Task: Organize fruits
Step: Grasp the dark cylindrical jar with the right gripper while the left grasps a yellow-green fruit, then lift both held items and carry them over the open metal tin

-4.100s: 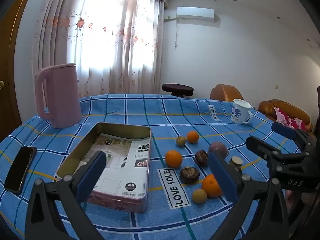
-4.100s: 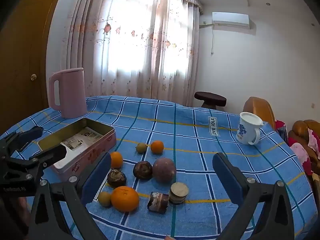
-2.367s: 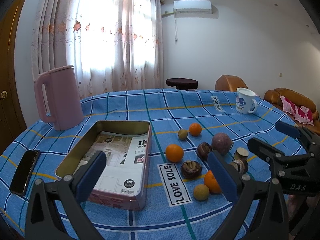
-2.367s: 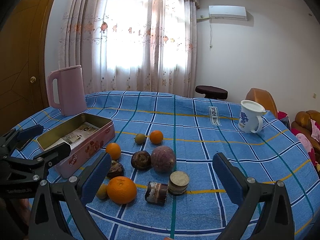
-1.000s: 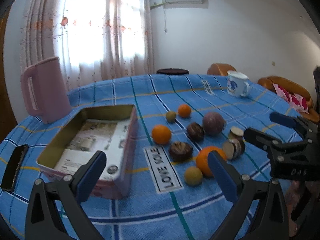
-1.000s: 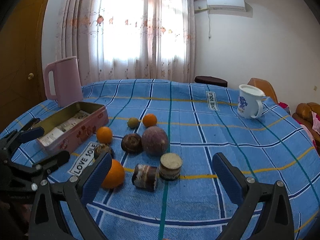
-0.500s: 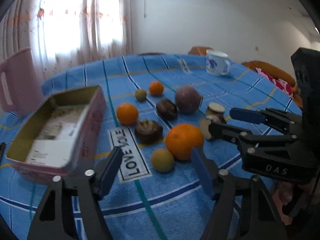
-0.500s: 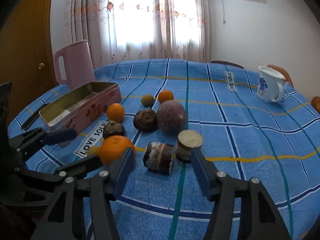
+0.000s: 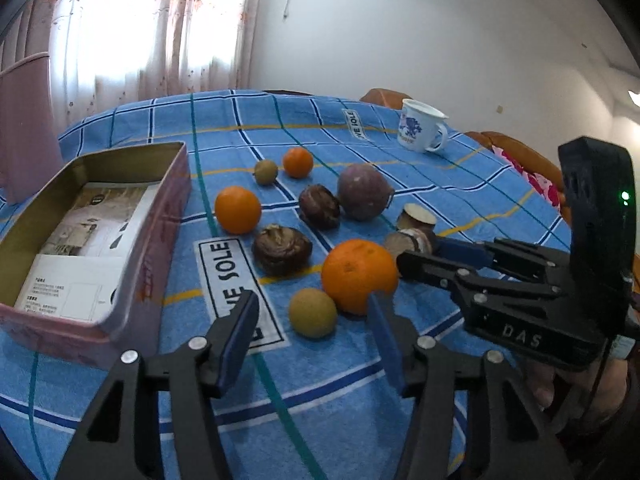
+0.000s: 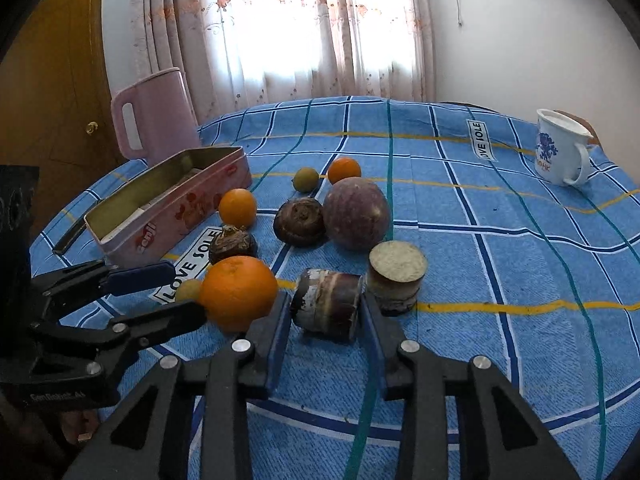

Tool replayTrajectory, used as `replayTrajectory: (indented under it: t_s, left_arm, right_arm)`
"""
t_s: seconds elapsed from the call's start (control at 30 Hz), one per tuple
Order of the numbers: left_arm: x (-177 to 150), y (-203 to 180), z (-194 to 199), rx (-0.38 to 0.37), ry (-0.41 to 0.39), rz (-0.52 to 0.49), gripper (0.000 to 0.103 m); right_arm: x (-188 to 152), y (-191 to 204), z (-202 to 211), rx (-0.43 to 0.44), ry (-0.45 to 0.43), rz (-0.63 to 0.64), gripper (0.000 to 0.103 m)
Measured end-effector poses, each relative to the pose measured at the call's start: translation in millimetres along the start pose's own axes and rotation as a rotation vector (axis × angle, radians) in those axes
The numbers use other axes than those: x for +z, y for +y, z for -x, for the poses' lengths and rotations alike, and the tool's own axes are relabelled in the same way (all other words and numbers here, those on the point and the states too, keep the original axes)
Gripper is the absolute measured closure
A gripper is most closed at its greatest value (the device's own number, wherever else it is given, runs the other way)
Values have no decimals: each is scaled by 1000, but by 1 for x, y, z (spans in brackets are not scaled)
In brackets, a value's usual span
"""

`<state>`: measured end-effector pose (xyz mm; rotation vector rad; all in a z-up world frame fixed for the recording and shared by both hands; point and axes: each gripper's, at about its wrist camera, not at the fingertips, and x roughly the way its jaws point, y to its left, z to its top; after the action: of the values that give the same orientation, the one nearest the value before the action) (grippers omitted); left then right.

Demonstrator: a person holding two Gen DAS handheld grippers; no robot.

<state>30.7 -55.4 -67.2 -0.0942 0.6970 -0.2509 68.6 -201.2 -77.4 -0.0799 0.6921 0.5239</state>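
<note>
Fruits lie in a bunch on the blue checked tablecloth in front of my grippers. My right gripper has its fingers spread around a short brown cut piece, maybe touching it. My left gripper is spread wide around a small yellow fruit, beside the big orange. A pink tin box sits to the left. Bright curtains hang behind the table.
</note>
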Motion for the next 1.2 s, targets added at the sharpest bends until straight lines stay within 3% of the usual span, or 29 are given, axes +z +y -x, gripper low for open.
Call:
replayTrajectory:
  t_s: [0.17,0.27,0.5,0.6,0.7,0.8,1.0,1.2]
  left_arm:
    - [1,0,-4,16,17,-12,48]
    - [6,-6,-8,14,20,-35,57]
    - [-1,12,-7,-47,44,33,67]
    - [0,10,-11,-28,56,21,66]
    - [4,1,-17,-10,68,-14,75]
    - [4,1,-18,-11,71,-13,76]
    - [7,-6,-8,-9,11,-39,76]
    - [12,-7,5,52,-58,-68,76]
  right_arm:
    - [0,2,-1,-7,-1,16,67]
    - [0,5,-1,-13,-1,33,67]
    - [-1,4,0,1,-4,28,67]
    - [0,4,0,-1,-5,31,67]
    - [-1,4,0,-5,-10,34,67]
    - [-2,3,3,6,-30,30,67]
    - [-2,8,8,-4,-61,58,69]
    - [2,11,11,-19,-82,82,70]
